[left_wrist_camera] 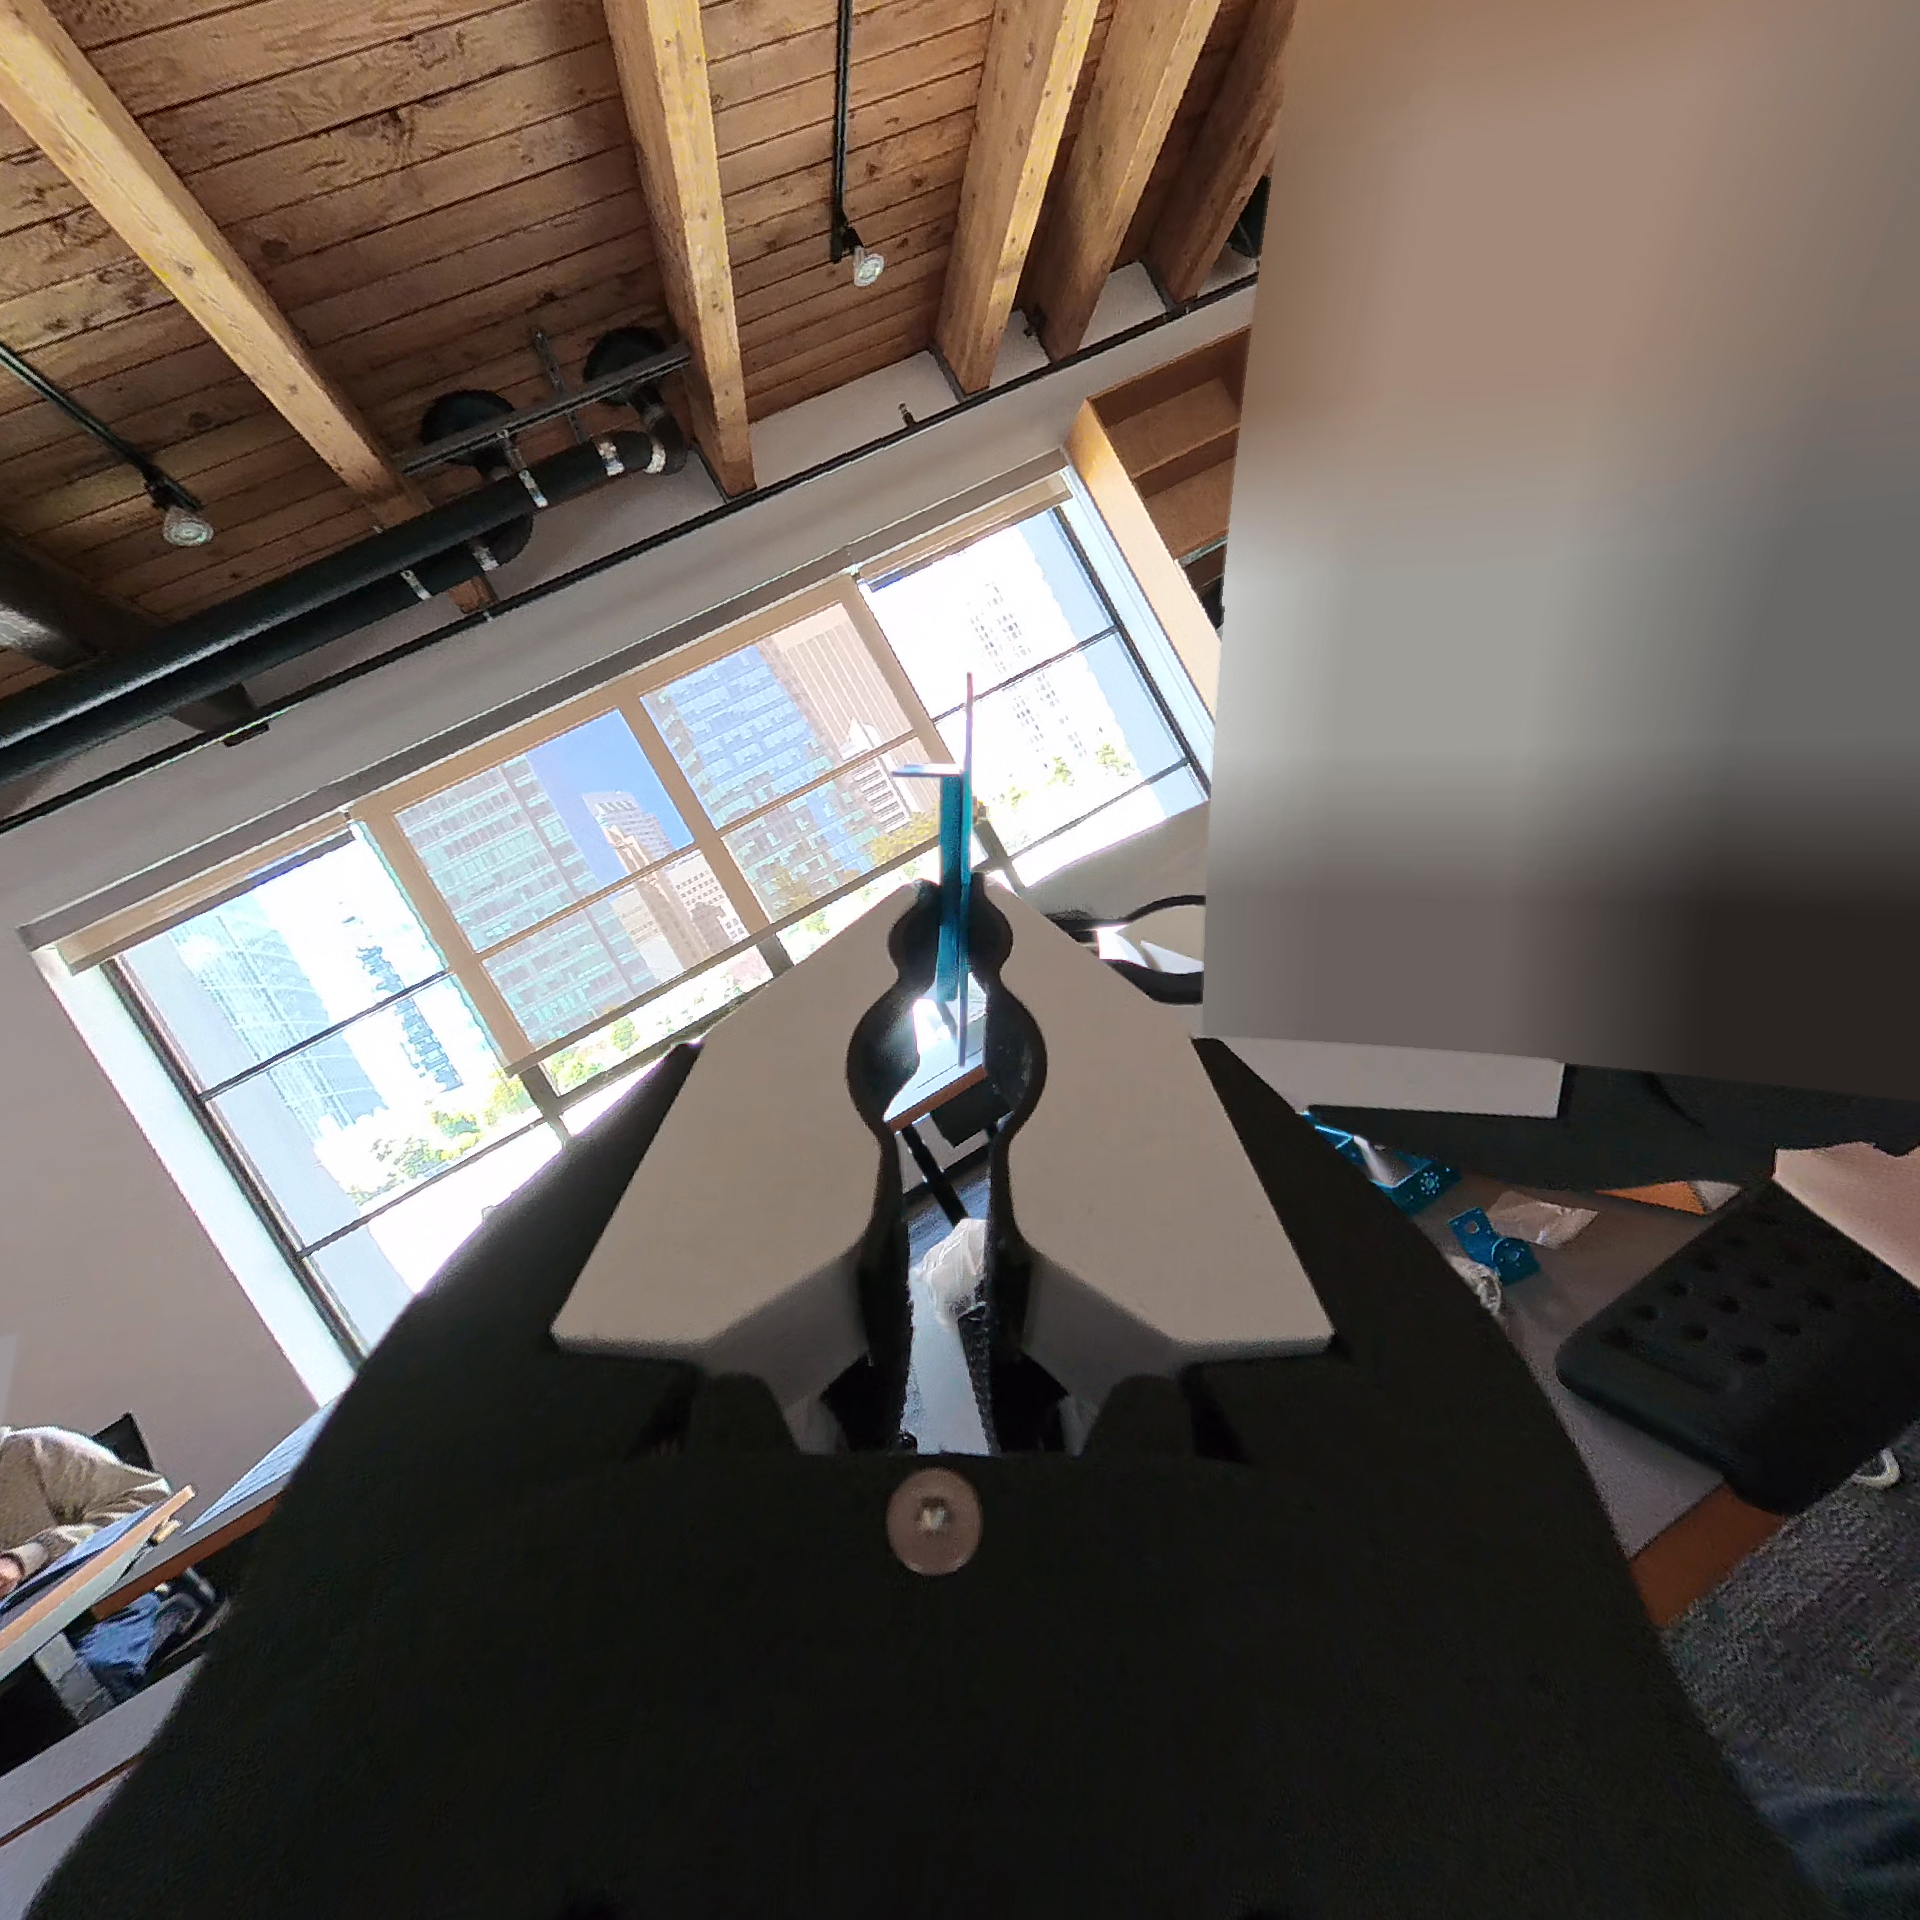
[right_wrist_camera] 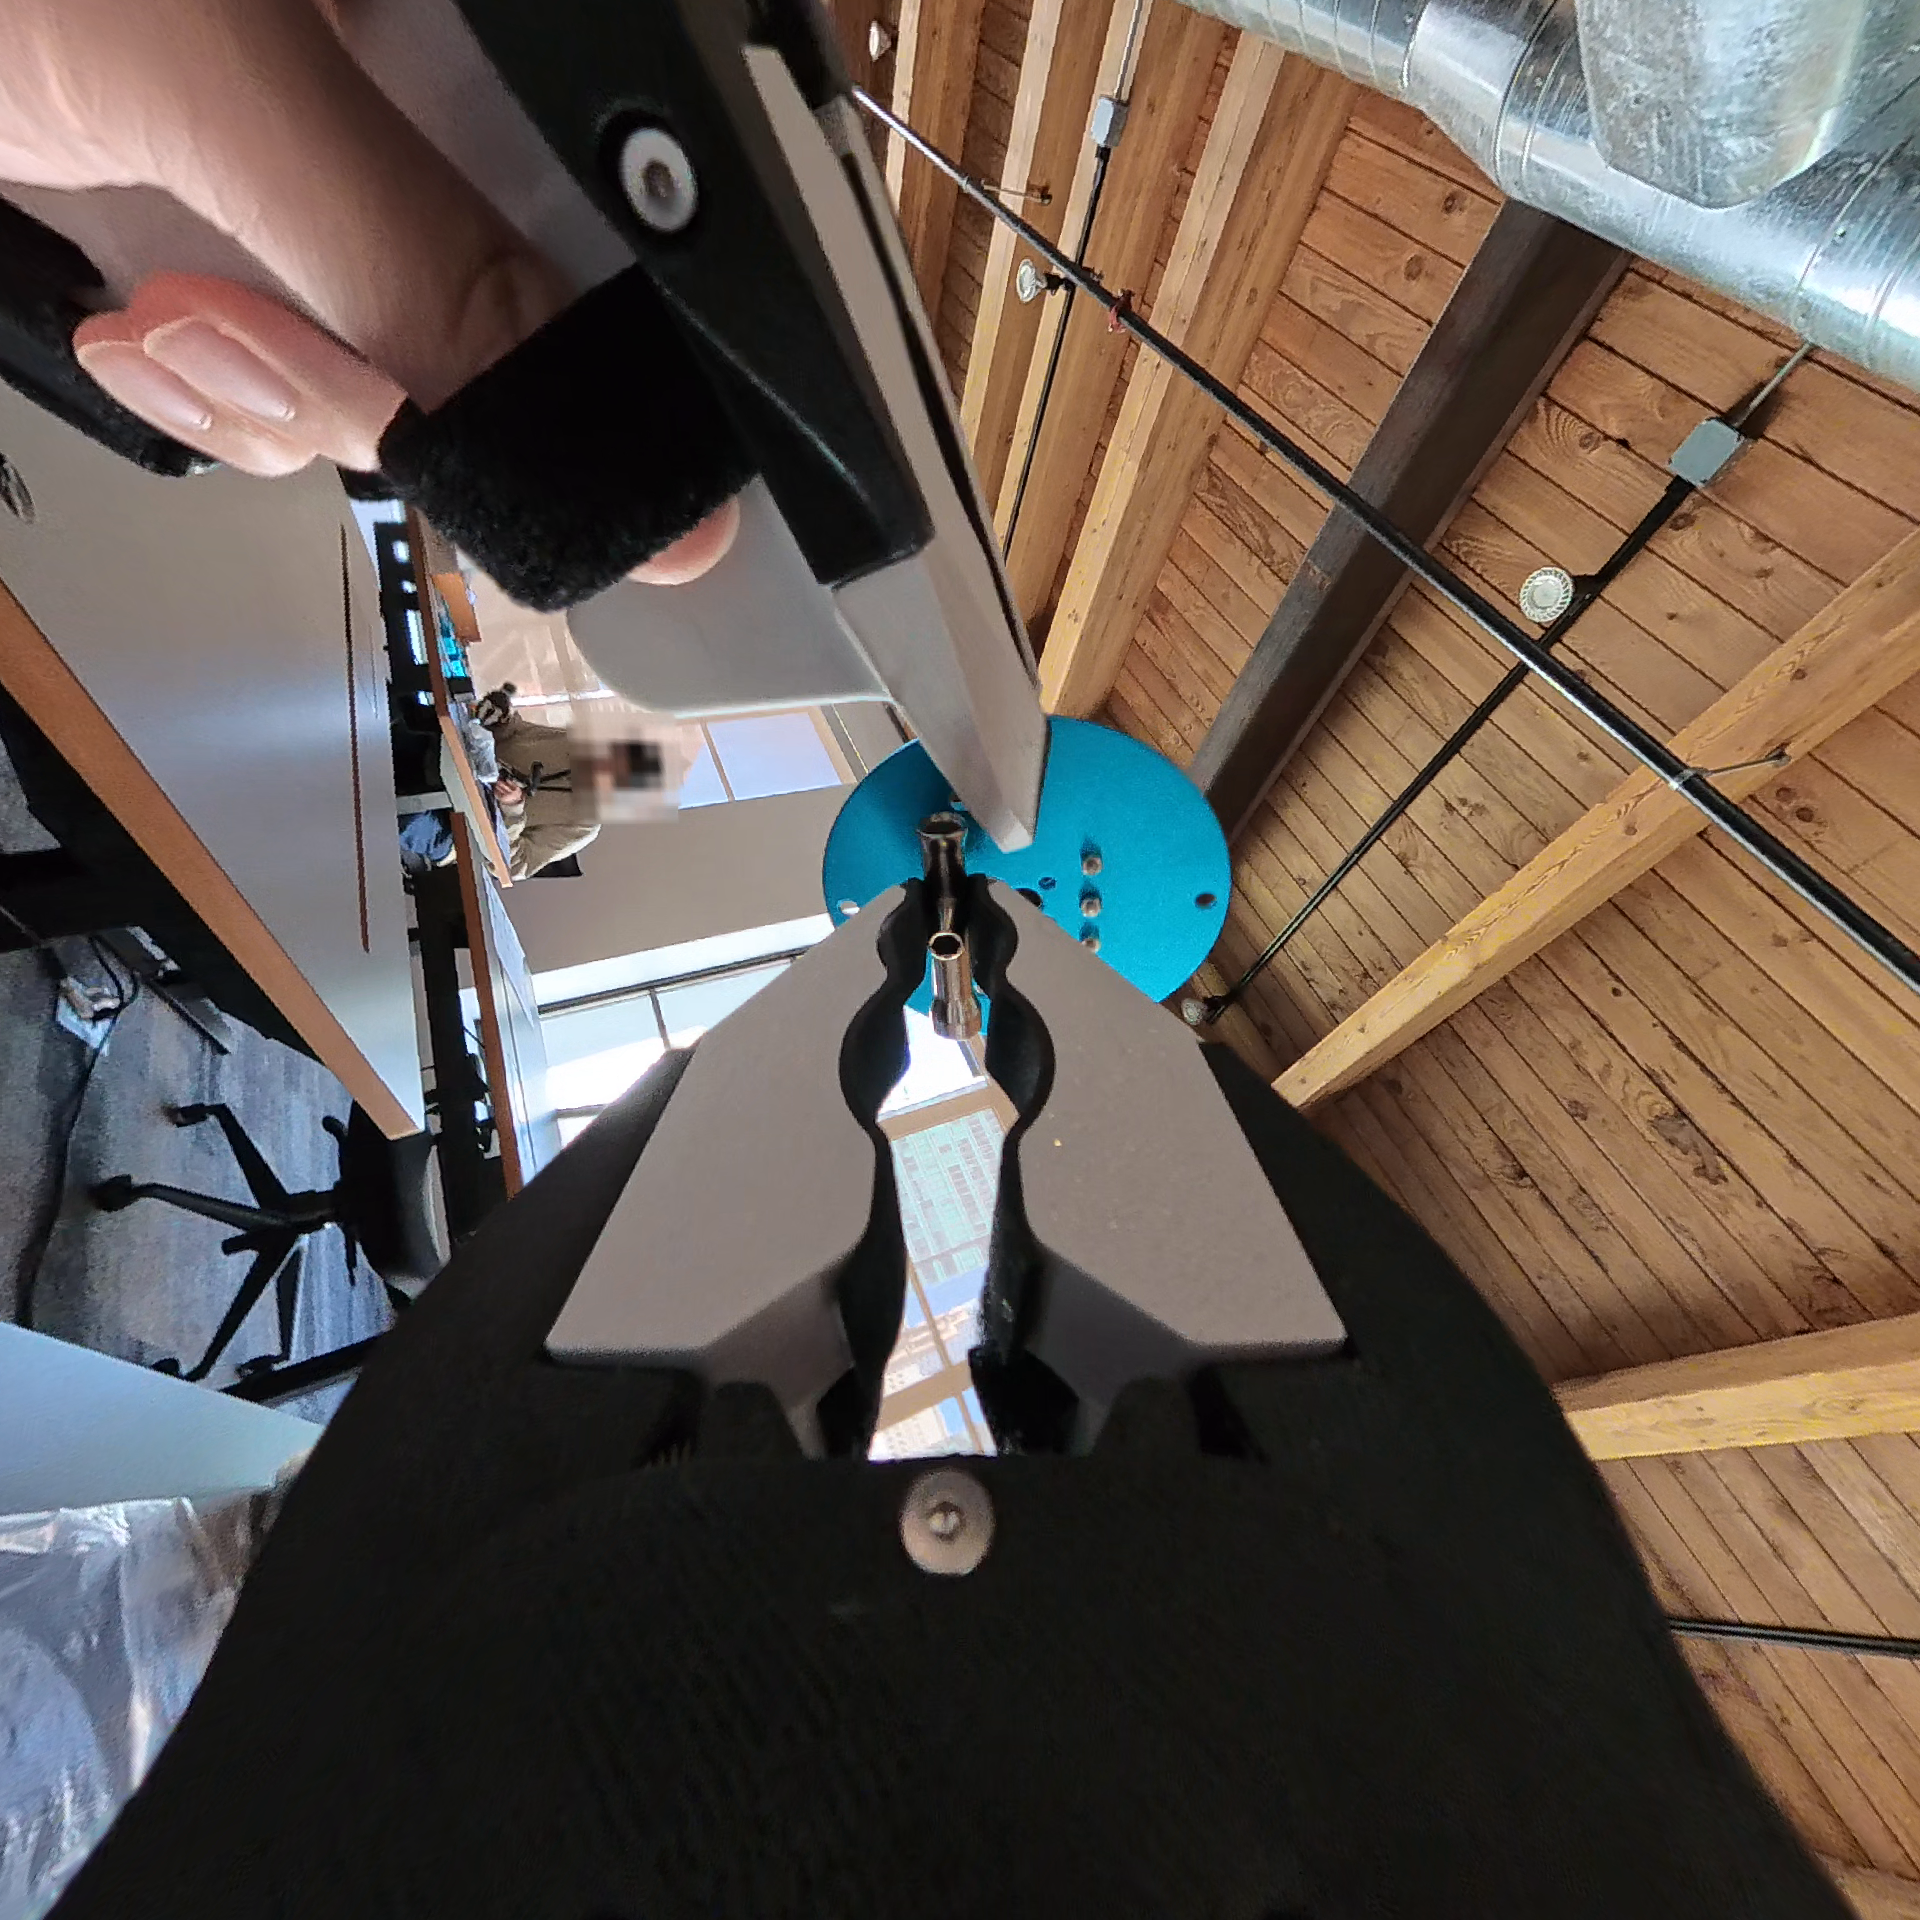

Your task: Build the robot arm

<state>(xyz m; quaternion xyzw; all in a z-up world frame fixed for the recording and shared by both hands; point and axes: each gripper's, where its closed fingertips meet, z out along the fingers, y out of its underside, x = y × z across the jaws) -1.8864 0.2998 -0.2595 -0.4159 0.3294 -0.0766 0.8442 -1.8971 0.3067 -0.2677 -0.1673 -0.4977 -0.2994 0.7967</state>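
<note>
1. Wooden ceiling [left_wrist_camera: 312,208] with exposed beams is filling the top of both views; both cameras are tilting upward.
2. Large window [left_wrist_camera: 582,894] is showing city towers behind the left gripper.
3. Grey table [right_wrist_camera: 208,675] with a wood edge is running along the left of the right wrist view; a black office chair [right_wrist_camera: 301,1205] is standing beside it.
4. Left gripper [left_wrist_camera: 951,904] is pinching a blue disc [left_wrist_camera: 954,883] edge-on, its tips pressed together on the plate.
5. In the right wrist view that blue disc [right_wrist_camera: 1132,831] is facing the camera, held up in the air against the ceiling, with the left gripper [right_wrist_camera: 1013,821] reaching down onto it from above.
6. A hand [right_wrist_camera: 239,260] in a black fingerless glove is gripping that left gripper.
7. Right gripper [right_wrist_camera: 951,914] is clamping a small metal socket tool [right_wrist_camera: 951,935], tips closed on its shaft; the tool's far end is sitting just at the disc face.
8. Small blue brackets [left_wrist_camera: 1423,1184] are lying on the table at right.
</note>
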